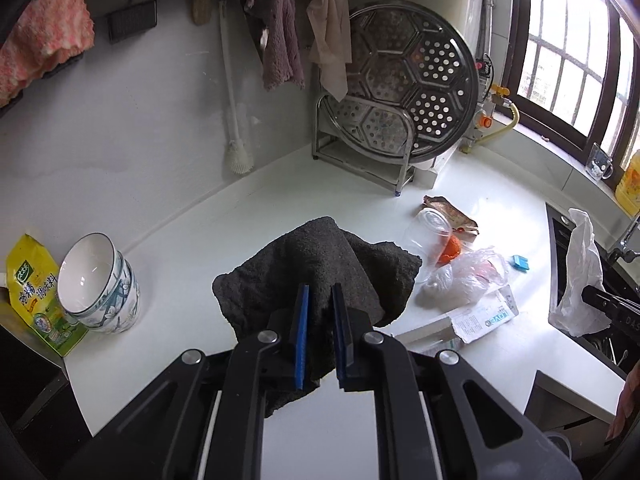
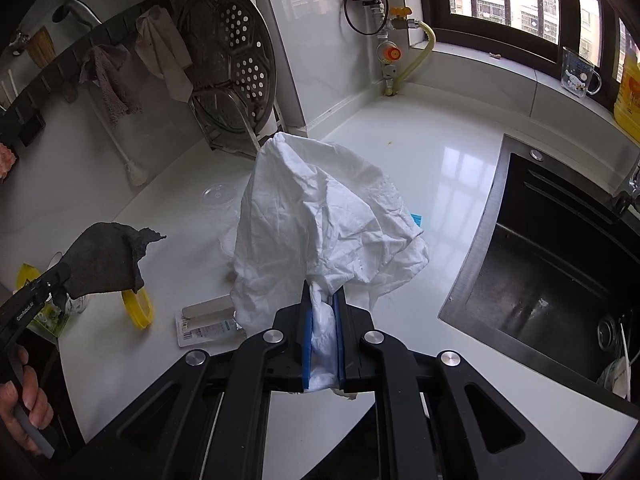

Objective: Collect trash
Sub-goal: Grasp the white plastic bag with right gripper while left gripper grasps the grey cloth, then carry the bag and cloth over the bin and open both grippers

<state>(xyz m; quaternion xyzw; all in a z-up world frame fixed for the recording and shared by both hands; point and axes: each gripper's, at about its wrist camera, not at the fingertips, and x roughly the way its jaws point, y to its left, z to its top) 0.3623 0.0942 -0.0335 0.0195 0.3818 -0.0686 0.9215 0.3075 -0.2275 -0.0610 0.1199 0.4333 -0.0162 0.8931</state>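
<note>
Trash lies in a loose pile on the white counter, between the dish rack and the sink: a clear plastic cup on its side, a brown wrapper behind it, something orange, a crumpled clear plastic bag, a small blue piece and a flattened white carton nearest the camera. The left gripper has its jaws clamped on a dark grey cloth, which hangs bunched above the counter, just beside the pile. The right gripper has its jaws closed on a white plastic bag, whose crumpled body billows up in front of the camera and hides most of the pile in the right wrist view. Left of the cloth stand stacked bowls and a yellow packet. A perforated steamer tray leans in the dish rack against the wall.
</note>
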